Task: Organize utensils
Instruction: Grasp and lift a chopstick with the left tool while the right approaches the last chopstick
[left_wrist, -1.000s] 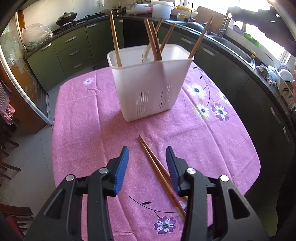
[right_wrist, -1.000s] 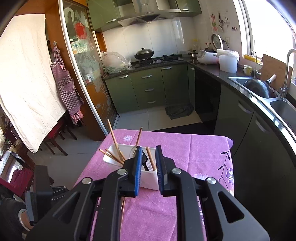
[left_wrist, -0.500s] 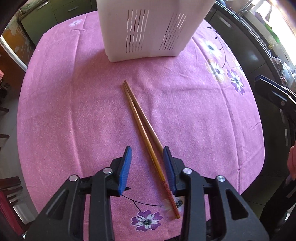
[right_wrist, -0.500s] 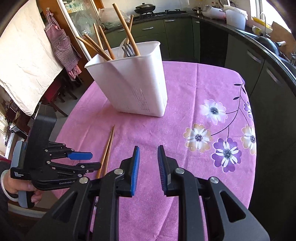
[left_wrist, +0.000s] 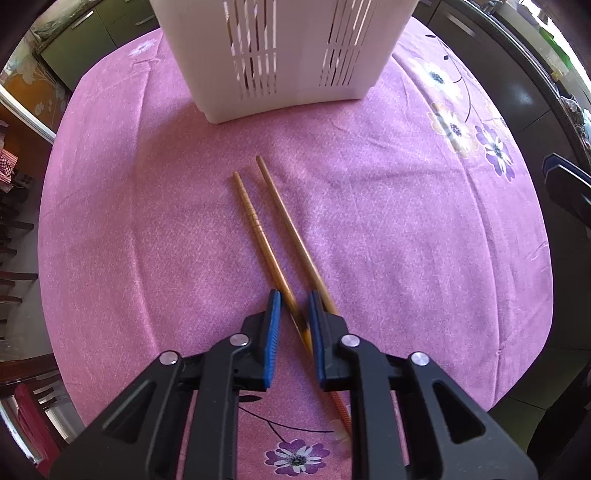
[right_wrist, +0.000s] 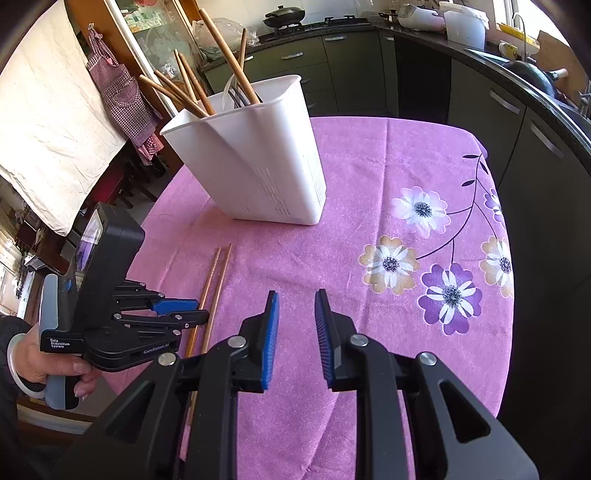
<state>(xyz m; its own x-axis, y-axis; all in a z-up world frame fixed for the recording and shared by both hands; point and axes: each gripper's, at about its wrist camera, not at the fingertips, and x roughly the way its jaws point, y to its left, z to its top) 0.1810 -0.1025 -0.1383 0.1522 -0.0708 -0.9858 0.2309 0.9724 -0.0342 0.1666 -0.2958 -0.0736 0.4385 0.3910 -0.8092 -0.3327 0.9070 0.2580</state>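
left wrist: chopsticks (left_wrist: 266, 236) lengthwise toward holder (left_wrist: 284, 55)

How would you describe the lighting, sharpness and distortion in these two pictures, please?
Left wrist view: sharp, sunlit tablecloth, edges bowed by the fisheye, corners black. Right wrist view: bright window glare top right, holder leaning from lens distortion, no blur.

pink tablecloth (left_wrist: 369, 221) – purple and white flowers, white slotted holder (left_wrist: 295, 55), brown chopsticks (left_wrist: 280, 221) (one ridged)
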